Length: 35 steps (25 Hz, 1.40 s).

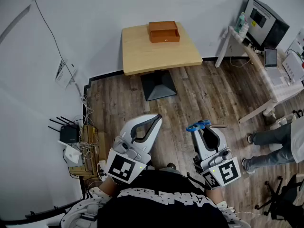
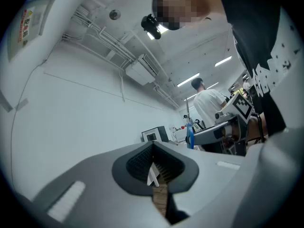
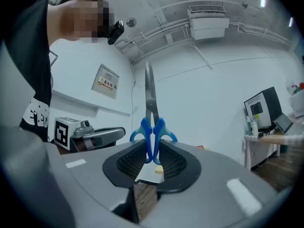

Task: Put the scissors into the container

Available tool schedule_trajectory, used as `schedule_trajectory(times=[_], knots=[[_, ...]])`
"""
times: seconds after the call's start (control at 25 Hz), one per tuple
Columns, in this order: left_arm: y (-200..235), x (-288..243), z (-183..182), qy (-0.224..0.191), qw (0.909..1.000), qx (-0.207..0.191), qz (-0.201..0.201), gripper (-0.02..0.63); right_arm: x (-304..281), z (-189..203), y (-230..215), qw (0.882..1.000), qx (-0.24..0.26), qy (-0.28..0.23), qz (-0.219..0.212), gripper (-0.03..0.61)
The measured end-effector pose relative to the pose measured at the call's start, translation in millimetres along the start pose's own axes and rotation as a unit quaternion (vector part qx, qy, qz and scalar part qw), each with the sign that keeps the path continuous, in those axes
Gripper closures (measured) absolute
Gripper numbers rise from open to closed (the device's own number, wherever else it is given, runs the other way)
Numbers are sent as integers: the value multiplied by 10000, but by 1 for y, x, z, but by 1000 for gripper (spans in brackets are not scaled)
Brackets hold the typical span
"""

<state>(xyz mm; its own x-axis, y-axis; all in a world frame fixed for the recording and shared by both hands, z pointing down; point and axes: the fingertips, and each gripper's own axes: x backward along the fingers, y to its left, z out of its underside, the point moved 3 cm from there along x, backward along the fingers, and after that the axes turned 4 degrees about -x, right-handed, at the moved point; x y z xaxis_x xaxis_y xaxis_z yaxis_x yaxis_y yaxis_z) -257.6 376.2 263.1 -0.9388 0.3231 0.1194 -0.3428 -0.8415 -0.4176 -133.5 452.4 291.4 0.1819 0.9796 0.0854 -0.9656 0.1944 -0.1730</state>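
My right gripper (image 1: 200,128) (image 3: 152,151) is shut on the blue handles of a pair of scissors (image 1: 199,126) (image 3: 152,133). In the right gripper view the steel blades stick straight out past the jaws. My left gripper (image 1: 155,118) (image 2: 153,161) is held beside it, shut, with nothing between its jaws. Both are close to my body, above the wooden floor. The container, an open brown wooden box (image 1: 164,32), stands at the far edge of a light wooden table (image 1: 142,56), well ahead of both grippers.
The table stands on a black pedestal base (image 1: 159,85) against the white wall. A router and tangled cables (image 1: 76,141) lie on the floor at the left. A white desk with a monitor (image 1: 264,18) is at the right, and a person's legs (image 1: 268,148) stand near it.
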Motion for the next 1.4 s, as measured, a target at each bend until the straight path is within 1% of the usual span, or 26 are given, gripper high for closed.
schedule_trajectory(times=[0.24,0.32,0.48,0.72,0.76,0.88,1.16,1.4], knots=[[-2,-8,4,167,9997,144,-125,613,7,-4,-14,10000,-79,-47,-24,480],[-3,-13,4,198,9994,210,-172,612,9,-7,-18,10000,-48,-70,-44,480],[-9,-24,1,179,9994,221,-189,613,14,-13,-26,9999,105,-112,-76,480],[-28,-46,3,285,9960,832,-172,612,31,-21,-51,9997,115,-199,-16,480],[-30,-49,2,275,9959,846,-167,613,34,-23,-54,9997,120,-213,-10,480],[-38,-59,-3,260,9970,721,-138,614,43,-25,-64,9996,133,-242,0,480],[-58,-72,-12,228,9971,719,-63,612,62,-27,-78,9995,195,-263,41,480],[-60,-78,-10,175,9969,761,-84,612,67,-24,-85,9995,165,-262,84,480]])
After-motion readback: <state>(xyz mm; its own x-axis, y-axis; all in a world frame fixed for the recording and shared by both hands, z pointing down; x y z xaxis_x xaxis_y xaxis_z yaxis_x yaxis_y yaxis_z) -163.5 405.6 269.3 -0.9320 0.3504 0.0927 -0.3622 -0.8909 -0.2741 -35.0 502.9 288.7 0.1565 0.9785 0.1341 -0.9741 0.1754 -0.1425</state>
